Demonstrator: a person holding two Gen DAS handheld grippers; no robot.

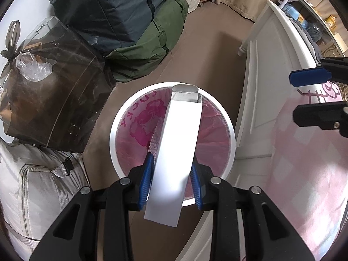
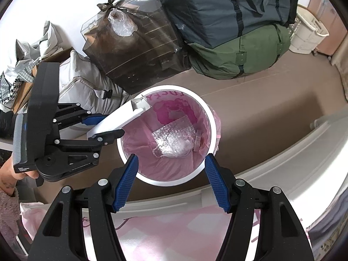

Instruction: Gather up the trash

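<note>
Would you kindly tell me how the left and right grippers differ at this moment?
The left gripper is shut on a long white box; the right gripper is open and holds nothing. The left reaches over the white bin from its side; the right hangs back over the pink bedding. Both have blue-padded fingers.
</note>
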